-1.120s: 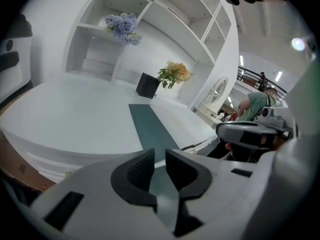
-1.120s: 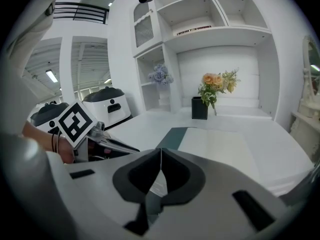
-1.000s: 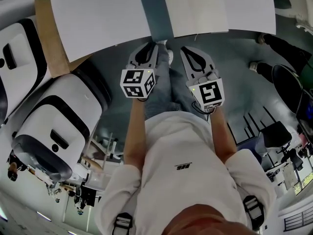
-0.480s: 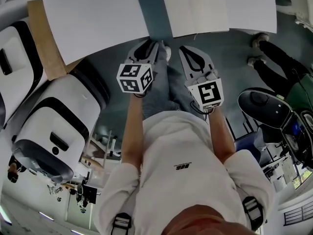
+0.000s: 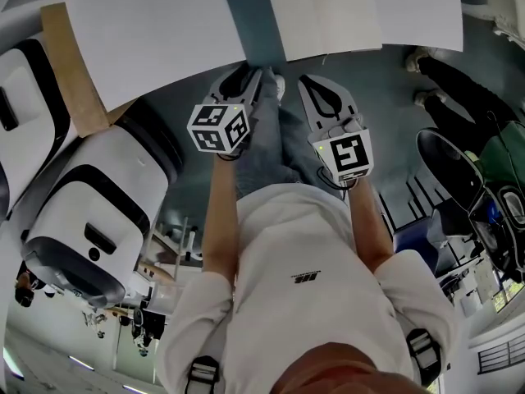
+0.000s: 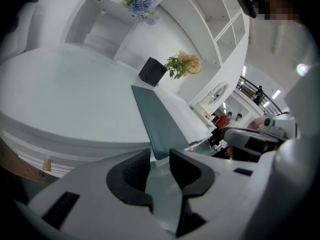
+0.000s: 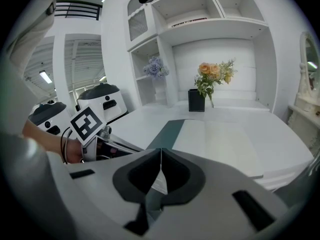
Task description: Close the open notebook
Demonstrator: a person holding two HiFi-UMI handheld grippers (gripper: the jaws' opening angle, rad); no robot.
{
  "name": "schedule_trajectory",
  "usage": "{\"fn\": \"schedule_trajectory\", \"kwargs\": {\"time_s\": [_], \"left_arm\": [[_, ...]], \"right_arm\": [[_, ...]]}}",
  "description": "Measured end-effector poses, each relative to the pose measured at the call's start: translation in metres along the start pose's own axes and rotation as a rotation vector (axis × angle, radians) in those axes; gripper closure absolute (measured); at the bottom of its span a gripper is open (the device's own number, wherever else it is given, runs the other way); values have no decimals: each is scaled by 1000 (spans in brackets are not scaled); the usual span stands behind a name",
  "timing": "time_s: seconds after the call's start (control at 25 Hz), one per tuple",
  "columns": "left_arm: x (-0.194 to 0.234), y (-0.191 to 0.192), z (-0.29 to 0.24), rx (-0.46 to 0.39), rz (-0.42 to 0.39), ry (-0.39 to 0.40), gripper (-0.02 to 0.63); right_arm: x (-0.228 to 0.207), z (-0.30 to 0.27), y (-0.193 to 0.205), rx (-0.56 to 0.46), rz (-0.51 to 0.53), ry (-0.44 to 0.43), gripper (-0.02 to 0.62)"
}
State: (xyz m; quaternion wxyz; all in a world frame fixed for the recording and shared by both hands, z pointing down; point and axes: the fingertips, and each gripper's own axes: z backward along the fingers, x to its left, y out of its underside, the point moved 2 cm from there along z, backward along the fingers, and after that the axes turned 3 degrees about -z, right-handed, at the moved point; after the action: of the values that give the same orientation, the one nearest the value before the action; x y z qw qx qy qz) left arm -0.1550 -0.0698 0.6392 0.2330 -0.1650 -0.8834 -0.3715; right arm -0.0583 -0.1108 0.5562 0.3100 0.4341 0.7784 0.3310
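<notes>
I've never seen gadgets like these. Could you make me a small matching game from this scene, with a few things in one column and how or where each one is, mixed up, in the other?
Things:
1. left gripper
2. right gripper
3. notebook
4. black vase

States:
A. lies open on the white table
B. jaws together, nothing between them
C. stands upright far behind the notebook, holding flowers
D. jaws apart

Pairs: 1-D, 2-B, 3-A, 4-C.
</notes>
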Motion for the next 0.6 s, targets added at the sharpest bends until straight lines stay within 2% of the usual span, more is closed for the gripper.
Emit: {"fn": "schedule_trajectory", "kwargs": {"time_s": [0.28,0.6], "left_arm": [[-3,-5,9,-18,-28,16,606],[-18,-18,20,-3,-134,-5,606]], "right_arm": [[0,4,-1,-3,1,7,598],[0,11,-7,-33,-7,23,598]]}}
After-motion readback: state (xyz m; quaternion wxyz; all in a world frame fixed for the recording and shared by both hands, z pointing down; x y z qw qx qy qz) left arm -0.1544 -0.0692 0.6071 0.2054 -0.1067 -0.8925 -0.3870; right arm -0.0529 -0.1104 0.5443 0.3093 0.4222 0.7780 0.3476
